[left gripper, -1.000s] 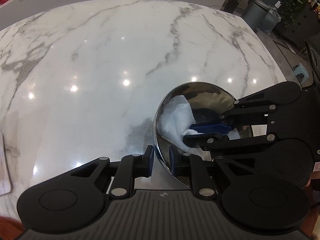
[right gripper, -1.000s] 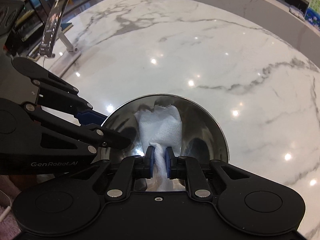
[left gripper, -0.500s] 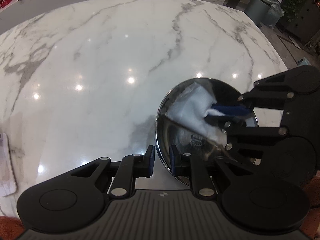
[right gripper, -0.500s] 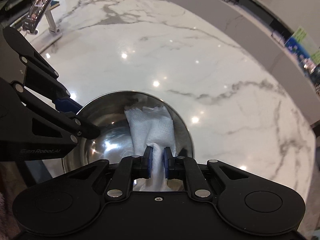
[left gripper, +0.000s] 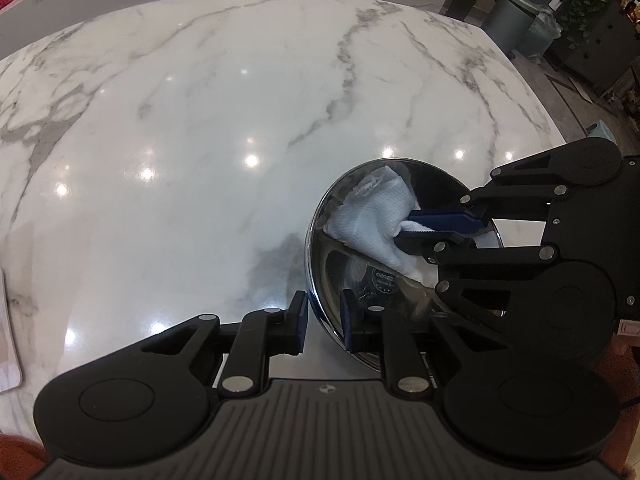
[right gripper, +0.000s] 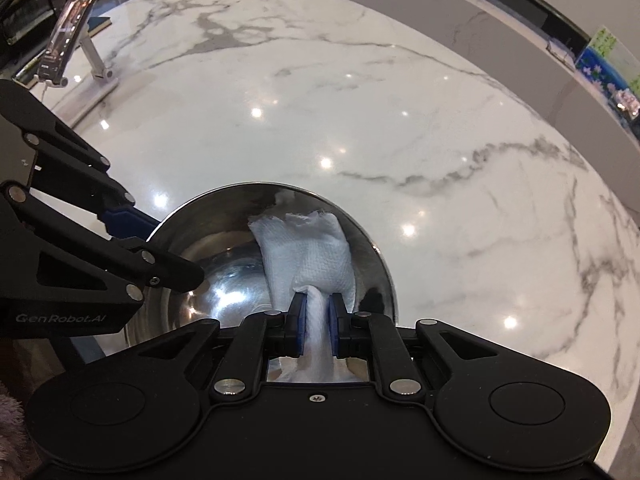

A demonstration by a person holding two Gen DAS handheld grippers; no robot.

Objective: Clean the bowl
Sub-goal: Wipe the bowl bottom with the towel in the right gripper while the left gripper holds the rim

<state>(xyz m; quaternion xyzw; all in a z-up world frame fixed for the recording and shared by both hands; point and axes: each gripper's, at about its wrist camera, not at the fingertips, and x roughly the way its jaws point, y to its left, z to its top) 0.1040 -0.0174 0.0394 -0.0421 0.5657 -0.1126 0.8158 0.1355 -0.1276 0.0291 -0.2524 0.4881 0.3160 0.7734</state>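
Right claw (right gripper: 317,322), clamped on the paper towel (right gripper: 308,252), has swept it up the bowl's (left gripper: 316,300) far wall; left claw (left gripper: 323,322) pinches the rim; wiping continues.

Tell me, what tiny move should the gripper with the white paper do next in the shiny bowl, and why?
Probably sweep the paper towel sideways along the inner wall toward the bare bottom. The right gripper is shut on the towel, which is pressed against the far side of the steel bowl. The left gripper pinches the rim, steadying it, and the shiny bottom near it is uncovered.
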